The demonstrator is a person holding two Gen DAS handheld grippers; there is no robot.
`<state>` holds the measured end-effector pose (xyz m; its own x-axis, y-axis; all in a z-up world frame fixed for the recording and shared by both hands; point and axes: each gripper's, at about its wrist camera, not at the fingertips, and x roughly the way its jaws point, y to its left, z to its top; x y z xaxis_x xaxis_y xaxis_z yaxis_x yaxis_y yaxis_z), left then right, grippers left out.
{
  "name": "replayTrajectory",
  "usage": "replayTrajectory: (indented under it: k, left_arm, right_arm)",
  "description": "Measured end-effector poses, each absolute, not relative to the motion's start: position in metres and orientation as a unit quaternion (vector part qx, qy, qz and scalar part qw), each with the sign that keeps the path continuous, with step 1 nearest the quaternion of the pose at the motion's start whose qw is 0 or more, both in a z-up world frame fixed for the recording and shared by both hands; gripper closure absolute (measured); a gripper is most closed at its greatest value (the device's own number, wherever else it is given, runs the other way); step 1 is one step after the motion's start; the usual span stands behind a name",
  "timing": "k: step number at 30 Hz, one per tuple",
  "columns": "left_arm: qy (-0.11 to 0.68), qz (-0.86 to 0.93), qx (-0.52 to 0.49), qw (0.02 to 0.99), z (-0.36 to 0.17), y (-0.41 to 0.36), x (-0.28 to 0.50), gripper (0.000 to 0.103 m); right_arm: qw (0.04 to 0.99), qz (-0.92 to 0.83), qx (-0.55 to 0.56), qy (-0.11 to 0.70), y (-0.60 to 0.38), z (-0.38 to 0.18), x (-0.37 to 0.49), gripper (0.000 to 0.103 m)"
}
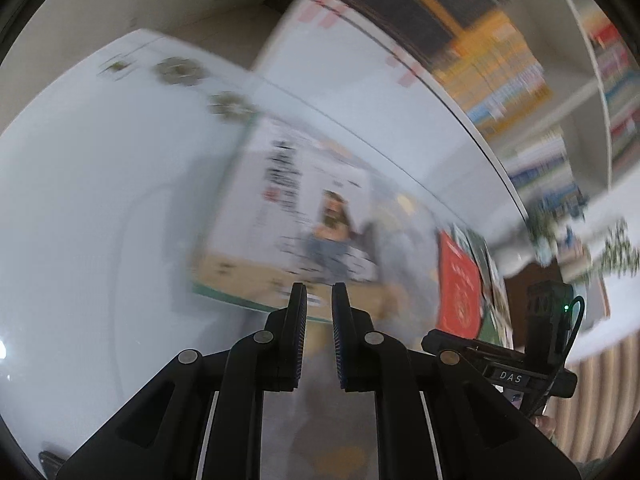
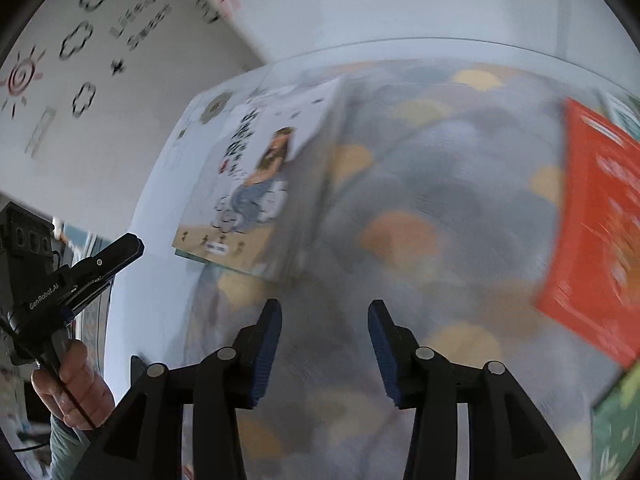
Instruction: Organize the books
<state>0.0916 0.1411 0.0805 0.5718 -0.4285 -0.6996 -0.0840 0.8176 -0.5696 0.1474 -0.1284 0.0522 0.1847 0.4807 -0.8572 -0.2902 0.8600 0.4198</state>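
Both claws over the books on the white surface; frames motion-blurred.

Left claw (image 1: 319, 294): jaws nearly together, narrow gap, nothing between them; it hangs just above the near edge of the white illustrated book (image 1: 296, 208). Right claw (image 2: 325, 312): jaws partly apart, empty, above a grey patterned mat (image 2: 420, 184). White illustrated book lies flat at the mat's left edge, red book (image 2: 596, 240) at its right, green book (image 2: 618, 420) near the red one. White surface (image 1: 100, 200) round. A hand (image 2: 74, 384) grips the left claw's handle.
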Motion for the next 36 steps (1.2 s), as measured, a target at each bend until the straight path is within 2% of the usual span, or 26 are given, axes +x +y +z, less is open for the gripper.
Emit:
replayTrajectory:
  k: [6, 8, 14, 16, 26, 32, 35, 36]
  left_arm:
    - [0.454, -0.171, -0.223, 0.845, 0.113, 0.073, 0.096, 0.092]
    - [0.456, -0.191, -0.21, 0.843, 0.121, 0.049, 0.099, 0.08]
    - [0.472, -0.243, -0.186, 0.827, 0.132, -0.024, 0.11, 0.078]
    - [0.488, -0.266, -0.194, 0.808, 0.125, -0.052, 0.12, 0.078]
    - [0.566, -0.265, -0.125, 0.77, 0.063, -0.206, 0.144, 0.078]
    - [0.584, -0.22, -0.058, 0.779, 0.037, -0.251, 0.138, 0.078]
    - [0.6, -0.209, -0.061, 0.77, 0.023, -0.259, 0.138, 0.078]
    - [0.594, -0.205, -0.061, 0.776, 0.023, -0.262, 0.135, 0.077]
  right_arm:
    - [0.796, 0.205, 0.076, 0.564, -0.188, 0.076, 0.105, 0.058]
    - [0.803, 0.19, 0.084, 0.558, -0.206, 0.08, 0.095, 0.055]
    - [0.816, 0.141, 0.133, 0.544, -0.273, 0.086, 0.061, 0.052]
    - [0.82, 0.121, 0.149, 0.54, -0.297, 0.086, 0.051, 0.048]
    - [0.801, 0.012, 0.241, 0.548, -0.439, 0.059, 0.013, 0.046]
    - [0.763, 0.003, 0.308, 0.569, -0.492, 0.029, 0.009, 0.046]
    - [0.757, 0.0, 0.315, 0.572, -0.499, 0.02, 0.008, 0.046]
    - [0.764, -0.001, 0.309, 0.567, -0.499, 0.021, 0.007, 0.052]
